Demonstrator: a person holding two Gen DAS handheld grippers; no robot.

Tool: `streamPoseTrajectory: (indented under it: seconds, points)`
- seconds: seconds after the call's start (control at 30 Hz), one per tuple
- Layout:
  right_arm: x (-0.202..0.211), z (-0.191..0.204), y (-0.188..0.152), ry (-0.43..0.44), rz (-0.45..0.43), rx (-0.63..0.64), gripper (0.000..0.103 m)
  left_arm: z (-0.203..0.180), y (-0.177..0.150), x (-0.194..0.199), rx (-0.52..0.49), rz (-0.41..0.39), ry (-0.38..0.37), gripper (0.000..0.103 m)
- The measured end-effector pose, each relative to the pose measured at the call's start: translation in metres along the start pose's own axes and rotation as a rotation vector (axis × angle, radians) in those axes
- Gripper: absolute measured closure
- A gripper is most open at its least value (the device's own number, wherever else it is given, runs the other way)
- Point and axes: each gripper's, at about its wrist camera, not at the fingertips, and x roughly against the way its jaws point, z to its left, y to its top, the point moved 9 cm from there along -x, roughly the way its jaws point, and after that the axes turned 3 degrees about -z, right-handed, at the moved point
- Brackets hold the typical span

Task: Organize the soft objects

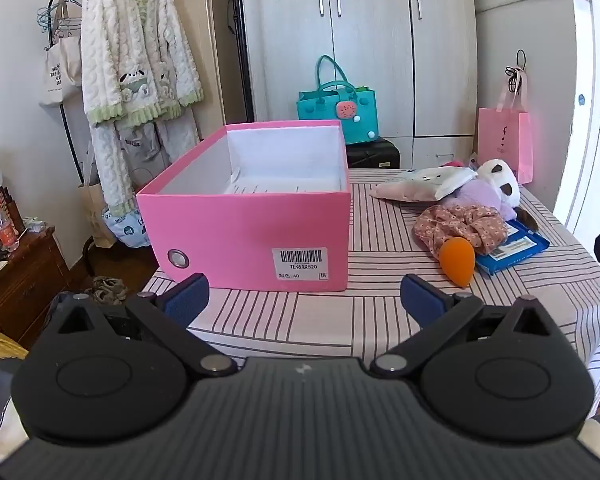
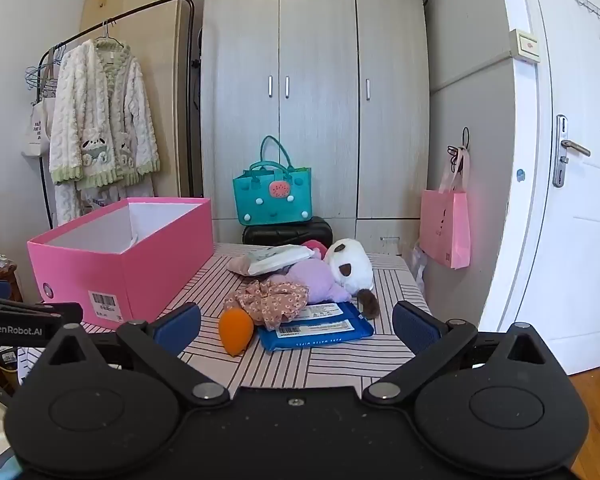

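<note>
An open pink box (image 1: pixel 252 236) stands on the striped table (image 1: pixel 340 320); its white inside looks empty. It also shows at the left of the right wrist view (image 2: pixel 140 268). To its right lies a pile: an orange sponge (image 1: pixel 456 258) (image 2: pixel 236 330), a floral scrunchie (image 1: pixel 460 224) (image 2: pixel 272 300), a blue wipes pack (image 1: pixel 512 250) (image 2: pixel 316 326), a purple and white plush (image 1: pixel 496 188) (image 2: pixel 340 272) and a flat white pouch (image 1: pixel 440 182) (image 2: pixel 280 258). My left gripper (image 1: pixel 304 300) is open and empty, just before the box. My right gripper (image 2: pixel 296 326) is open and empty, just before the sponge and wipes.
A teal bag (image 2: pixel 274 196) sits on a black case behind the table. A pink paper bag (image 2: pixel 446 230) hangs by the door at the right. A wardrobe (image 2: pixel 316 100) stands behind. A robe hangs on a rack (image 1: pixel 136 64) at the left.
</note>
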Motion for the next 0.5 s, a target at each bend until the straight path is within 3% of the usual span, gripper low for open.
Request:
streamPoseTrajectory:
  seconds: [0.5]
  points:
    - [-0.002, -0.004, 0.0, -0.004, -0.013, 0.011, 0.0, -0.007, -0.003, -0.002, 0.023, -0.002, -0.036, 0.0]
